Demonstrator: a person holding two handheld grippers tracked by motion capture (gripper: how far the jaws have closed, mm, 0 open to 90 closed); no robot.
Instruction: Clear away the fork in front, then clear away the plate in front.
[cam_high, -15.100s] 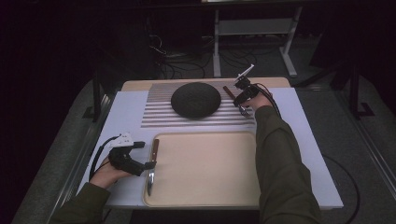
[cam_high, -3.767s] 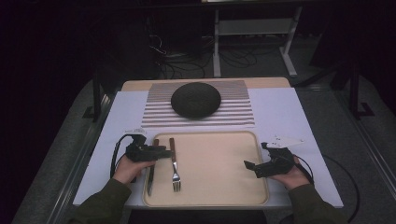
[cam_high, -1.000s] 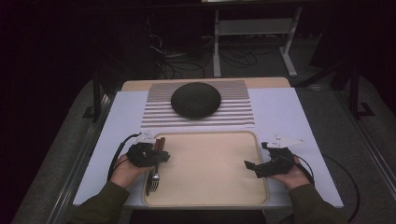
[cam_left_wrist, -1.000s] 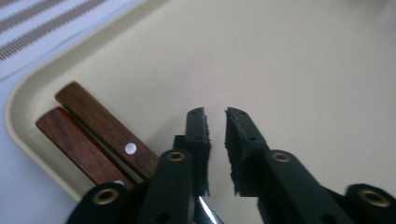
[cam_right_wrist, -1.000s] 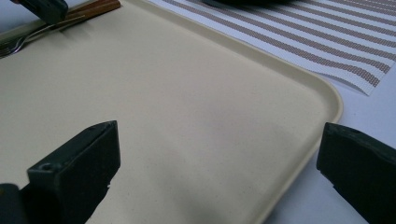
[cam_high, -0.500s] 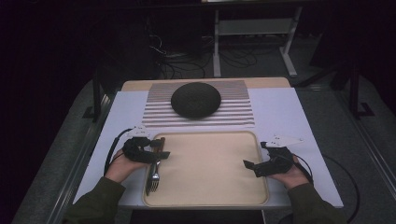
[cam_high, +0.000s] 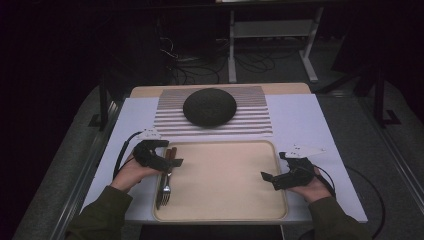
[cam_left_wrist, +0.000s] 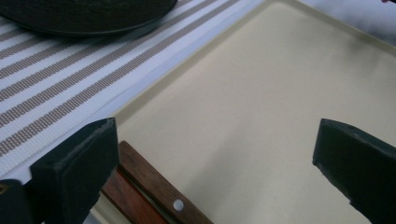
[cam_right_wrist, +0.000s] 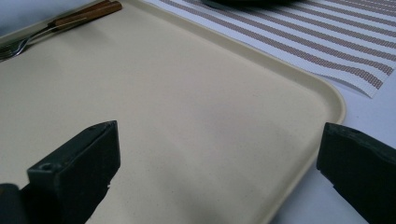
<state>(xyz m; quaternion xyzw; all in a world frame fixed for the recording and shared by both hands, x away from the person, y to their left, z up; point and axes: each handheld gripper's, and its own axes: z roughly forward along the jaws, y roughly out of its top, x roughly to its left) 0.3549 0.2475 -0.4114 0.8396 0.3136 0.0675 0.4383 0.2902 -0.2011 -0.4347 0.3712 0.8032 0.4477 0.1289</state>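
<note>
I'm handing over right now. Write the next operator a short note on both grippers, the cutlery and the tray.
Left gripper: open, over the wooden handles at the tray's left edge.
Right gripper: open, holding nothing, at the tray's right edge.
Fork and knife lie side by side inside the tray, left side.
Dark bowl sits upside down on the striped mat.
Left to do: probably the bowl.

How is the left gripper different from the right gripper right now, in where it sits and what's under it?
The left gripper hovers over the tray's left edge, above the wooden-handled cutlery; the right gripper sits at the right edge, over bare tray. The left points right, the right points left. Both stand open and hold nothing.
</note>
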